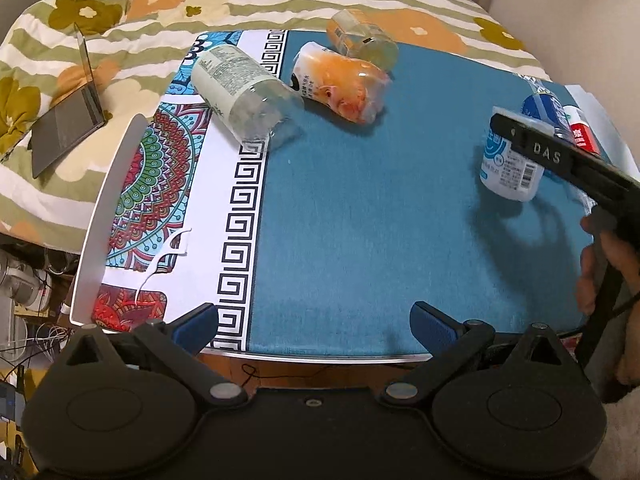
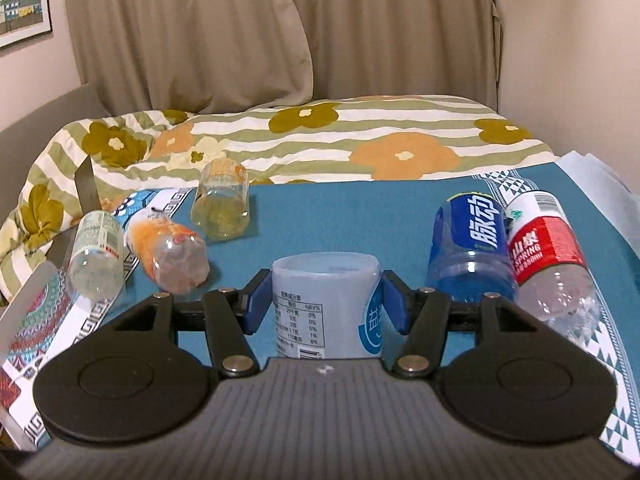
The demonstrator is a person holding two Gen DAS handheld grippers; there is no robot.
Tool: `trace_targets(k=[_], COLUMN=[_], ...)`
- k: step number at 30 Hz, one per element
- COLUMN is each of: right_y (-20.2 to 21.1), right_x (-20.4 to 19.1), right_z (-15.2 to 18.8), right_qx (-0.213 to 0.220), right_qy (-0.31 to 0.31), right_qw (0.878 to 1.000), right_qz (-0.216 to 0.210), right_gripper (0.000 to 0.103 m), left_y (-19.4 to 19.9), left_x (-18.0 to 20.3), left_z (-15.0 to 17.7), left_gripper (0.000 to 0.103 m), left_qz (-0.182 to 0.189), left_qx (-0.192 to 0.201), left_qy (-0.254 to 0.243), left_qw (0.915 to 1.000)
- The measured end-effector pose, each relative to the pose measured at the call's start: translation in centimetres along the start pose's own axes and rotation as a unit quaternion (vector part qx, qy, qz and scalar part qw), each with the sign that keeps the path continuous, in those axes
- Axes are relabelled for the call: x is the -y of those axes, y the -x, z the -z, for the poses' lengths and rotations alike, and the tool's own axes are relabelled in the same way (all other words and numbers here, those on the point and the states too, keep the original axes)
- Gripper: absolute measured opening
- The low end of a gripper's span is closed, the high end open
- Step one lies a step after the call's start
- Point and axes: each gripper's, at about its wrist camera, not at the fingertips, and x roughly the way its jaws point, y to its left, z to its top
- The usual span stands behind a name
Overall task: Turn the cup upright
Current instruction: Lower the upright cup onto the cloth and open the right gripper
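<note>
A white plastic cup (image 2: 326, 304) with a blue-and-white label stands between the blue pads of my right gripper (image 2: 325, 304), which is shut on it. In the left wrist view the same cup (image 1: 508, 172) sits on the teal cloth at the right, under the black right gripper (image 1: 520, 128). My left gripper (image 1: 316, 320) is open and empty over the near edge of the cloth.
A clear bottle (image 1: 244, 96), an orange bottle (image 1: 344, 84) and a yellowish one (image 1: 360, 40) lie at the far left. A blue bottle (image 2: 472, 248) and a red-labelled bottle (image 2: 552, 256) lie to the right of the cup. A laptop (image 1: 68, 120) rests on the floral bedding.
</note>
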Motion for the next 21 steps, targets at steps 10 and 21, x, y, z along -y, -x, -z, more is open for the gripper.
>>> trace_targets(k=[10,21], right_y=[1.6,3.4], right_x=[-0.2,0.3], right_z=[1.9,3.2], right_qx=[0.022,0.008], right_qy=[0.028,0.034], right_qw=[0.999,0.999], right_qz=[-0.014,-0.022], right_gripper=[0.074,0.075], left_y=[-0.1,-0.2], left_x=[0.7,2.0], left_z=[0.4,0.8], left_gripper=[0.103,0.103], left_qz=[0.001,0.009], left_qx=[-0.002,-0.005], left_qy=[-0.006,-0.01], left_qw=[1.0,0.9999])
